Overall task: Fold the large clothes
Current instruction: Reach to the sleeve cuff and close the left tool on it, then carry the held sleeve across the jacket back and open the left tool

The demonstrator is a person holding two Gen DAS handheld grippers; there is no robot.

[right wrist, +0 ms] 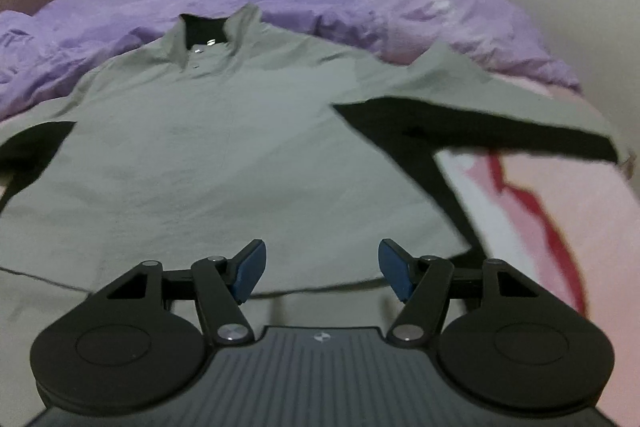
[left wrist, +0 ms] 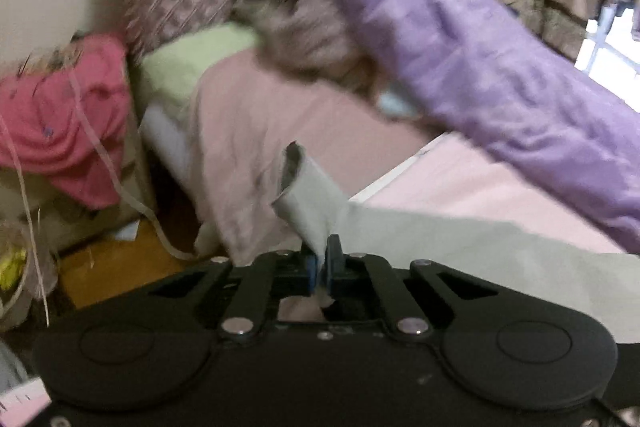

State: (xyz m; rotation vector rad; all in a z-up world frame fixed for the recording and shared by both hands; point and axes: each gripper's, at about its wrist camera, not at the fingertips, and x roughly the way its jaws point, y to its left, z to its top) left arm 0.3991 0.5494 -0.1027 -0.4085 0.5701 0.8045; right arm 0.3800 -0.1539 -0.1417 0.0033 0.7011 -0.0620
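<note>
We have a grey-green polo shirt (right wrist: 224, 147) spread front-up across the bed (right wrist: 520, 195), collar (right wrist: 208, 39) toward twelve o'clock in the right wrist view, hem toward six, resting partly on the pink sheet and partly against the purple duvet (right wrist: 360, 7) beyond it. The sleeve (right wrist: 500, 107) at three o'clock looks lifted off the sheet, with a dark shadow beneath it, though the blur there keeps us from being sure

Our left gripper (left wrist: 322, 259) is pinched shut on a fold of the shirt (left wrist: 312, 203), the cloth standing up in a crumpled flap between the blue pads (left wrist: 334, 263). We cannot tell from that blurred view which part of the garment it is; an edge near a sleeve or side seam is our guess. Our right gripper (right wrist: 320, 269) hovers over the hem with its jaws spread wide and nothing between them

We judge the fabric light, thin and limp: it will drape and sag wherever we do not support it, and one pinch point will let the rest trail. It should not slip much between the pads. For our right gripper, the best holds are likely the hem corner at five o'clock or the shoulder seam, where doubled stitching gives more to bite
</note>
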